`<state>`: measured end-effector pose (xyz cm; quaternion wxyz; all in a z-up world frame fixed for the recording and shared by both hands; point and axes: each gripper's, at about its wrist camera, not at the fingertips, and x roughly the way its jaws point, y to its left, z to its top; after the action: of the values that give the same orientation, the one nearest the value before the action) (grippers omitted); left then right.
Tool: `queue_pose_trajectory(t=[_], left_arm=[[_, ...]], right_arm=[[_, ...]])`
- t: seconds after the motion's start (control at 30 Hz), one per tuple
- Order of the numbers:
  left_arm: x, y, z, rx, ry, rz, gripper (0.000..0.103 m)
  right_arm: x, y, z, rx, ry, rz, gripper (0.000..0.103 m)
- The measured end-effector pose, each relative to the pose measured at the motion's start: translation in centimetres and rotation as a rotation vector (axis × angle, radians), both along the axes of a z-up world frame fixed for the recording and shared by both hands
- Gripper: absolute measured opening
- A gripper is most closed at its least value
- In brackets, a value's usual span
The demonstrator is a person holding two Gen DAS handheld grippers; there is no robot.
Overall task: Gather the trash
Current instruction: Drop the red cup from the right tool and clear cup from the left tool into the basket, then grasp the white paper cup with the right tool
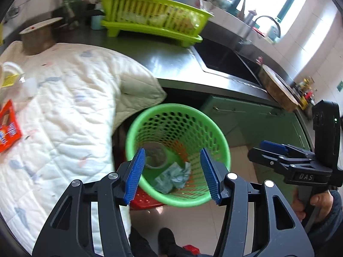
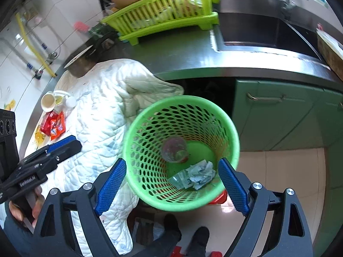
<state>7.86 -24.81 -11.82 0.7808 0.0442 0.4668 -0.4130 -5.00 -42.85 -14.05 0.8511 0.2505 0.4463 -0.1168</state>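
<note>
A green perforated trash basket (image 1: 223,150) (image 2: 233,141) stands on the floor by the counter. Inside lie a clear plastic cup (image 1: 155,156) (image 2: 174,150) and crumpled pale blue paper (image 1: 174,176) (image 2: 196,175). My left gripper (image 1: 171,174) is open and empty above the basket mouth. My right gripper (image 2: 173,186) is open and empty over the basket too; it shows in the left wrist view (image 1: 273,147). On the white quilted cloth (image 1: 64,107) (image 2: 103,111) lie red snack wrappers (image 1: 7,126) (image 2: 53,125), a paper cup (image 2: 48,101) and a small white bottle (image 2: 70,101).
A lime dish rack (image 1: 150,19) (image 2: 163,10) stands on the steel counter (image 1: 171,64) (image 2: 193,53), left of the sink (image 1: 225,57) (image 2: 261,32). A brown pot with a lid (image 1: 37,36) sits behind the cloth. Green cabinet doors (image 2: 289,115) are right of the basket. A red stool (image 1: 143,201) is under it.
</note>
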Motion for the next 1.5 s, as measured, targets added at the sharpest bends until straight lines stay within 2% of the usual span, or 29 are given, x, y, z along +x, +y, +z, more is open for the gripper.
queue_pose_trajectory(t=[0.23,0.47,0.77,1.03,1.2,1.5], left_arm=[[2.5,6.7,1.0,0.009,-0.039,0.160,0.055],[5.3,14.4,1.4,0.012,-0.053,0.343,0.055],[7.4,23.1,1.6,-0.013,-0.054,0.554,0.056],[7.9,27.4,0.8,-0.006,-0.047,0.656,0.056],[8.5,29.5,0.2,-0.010,-0.035,0.704,0.056],[9.1,32.2,-0.7,-0.015,-0.024,0.758,0.056]], right_arm=[[3.7,3.1,0.9,-0.011,-0.012,0.113,0.086],[9.0,8.0,2.3,-0.027,-0.031,0.269,0.086],[17.3,16.3,6.1,-0.053,-0.102,0.499,0.087],[26.4,23.1,9.1,-0.044,-0.115,0.660,0.087],[32.4,26.4,10.4,-0.070,-0.100,0.718,0.087],[42.0,30.7,9.7,-0.112,-0.018,0.756,0.087]])
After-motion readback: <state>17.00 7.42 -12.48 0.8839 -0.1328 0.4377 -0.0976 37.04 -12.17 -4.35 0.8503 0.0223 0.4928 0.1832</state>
